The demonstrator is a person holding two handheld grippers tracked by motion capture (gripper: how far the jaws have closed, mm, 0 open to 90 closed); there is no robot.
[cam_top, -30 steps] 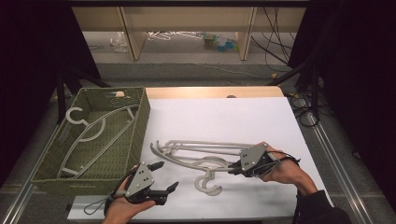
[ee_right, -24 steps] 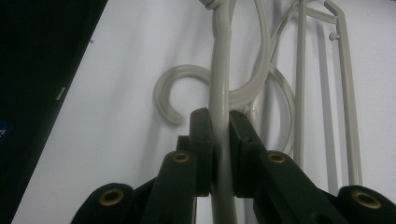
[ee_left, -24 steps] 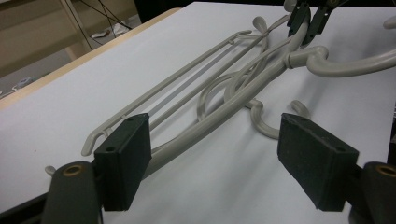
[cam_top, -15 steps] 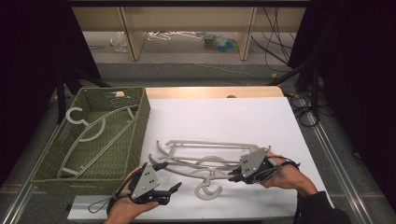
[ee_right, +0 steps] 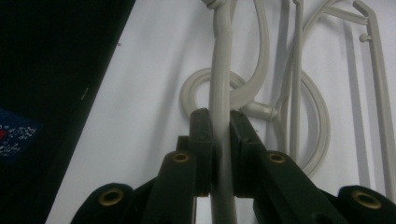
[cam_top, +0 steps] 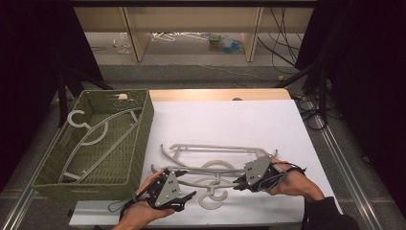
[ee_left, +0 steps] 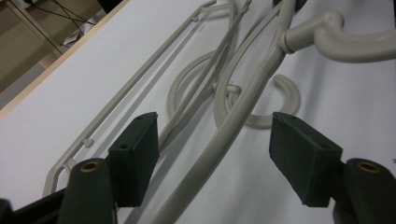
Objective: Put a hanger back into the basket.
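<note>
The near hanger (cam_top: 201,179) lies on the white table (cam_top: 230,124) with its long axis running from 9 to 3 o'clock in the high view, its hook (cam_top: 214,197) curling toward 6 o'clock. The right gripper (cam_top: 241,182) has its jaws clamped on that hanger's right shoulder; the right gripper view shows the grey bar (ee_right: 219,121) pinched tight between the two black pads.

The left gripper (cam_top: 189,194) sits at the hanger's other end, at about 7 o'clock from the hook. Its jaws have just been closing but stand well apart, and the left gripper view shows the hanger's arm (ee_left: 233,135) passing between the pads without touching either. So the bar lies straight ahead of the left gripper, along its line of sight, and the left hand is the one nearer the free end. The coming move, as judged, turns on closing squarely across that arm.

Count: two hangers on the table, the near one and a second hanger (cam_top: 215,149) just beyond it at 12 o'clock, their parts overlapping. One more hanger (cam_top: 98,139) lies inside the green basket (cam_top: 143,139) at 9 o'clock. One basket, two grippers.
</note>
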